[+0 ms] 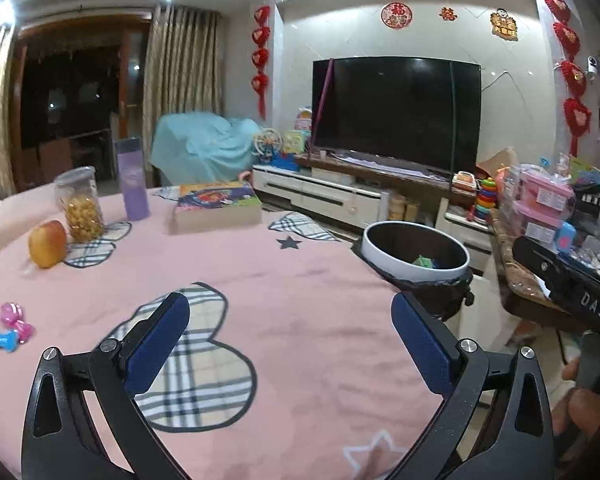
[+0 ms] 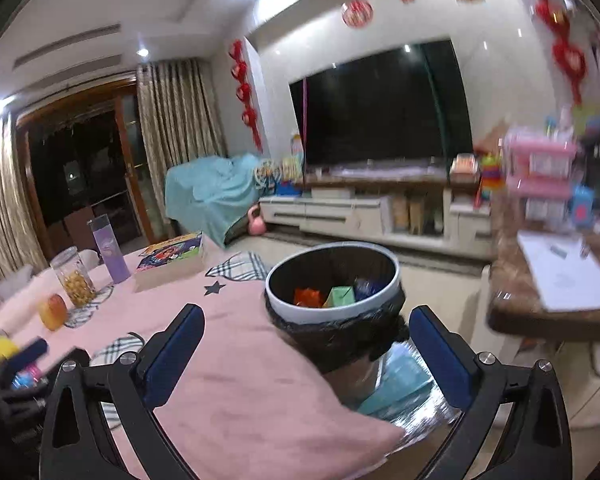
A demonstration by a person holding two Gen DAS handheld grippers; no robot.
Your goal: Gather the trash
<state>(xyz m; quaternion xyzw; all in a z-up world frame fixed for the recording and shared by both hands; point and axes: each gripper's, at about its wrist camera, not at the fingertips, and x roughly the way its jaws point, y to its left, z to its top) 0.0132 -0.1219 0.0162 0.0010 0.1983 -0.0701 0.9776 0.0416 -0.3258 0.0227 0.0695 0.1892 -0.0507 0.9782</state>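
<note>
Both our grippers, left (image 1: 289, 344) and right (image 2: 306, 358), gape wide with nothing between the pads. Trash sits in the bin (image 2: 394, 280) just off the table's edge: orange scrap (image 2: 308, 296), green scrap (image 2: 340, 295), blue scrap (image 2: 364, 286). We judge them light, crumpled paper, soft, easy to pinch anywhere on a fold. On the pink cloth (image 1: 300, 280) we see no loose trash, only apple (image 1: 47, 243), jar (image 1: 79, 204), bottle (image 1: 131, 178), book (image 1: 215, 206), toys (image 1: 13, 326).

Home living room, my view: big dark TV (image 1: 396, 114) on a low white cabinet (image 1: 320, 196), gold curtains (image 1: 179, 76) by a balcony door, red festive wall hangings (image 1: 261, 56), toys (image 1: 540, 196) piled right, pink cloth-covered table (image 1: 300, 300).
</note>
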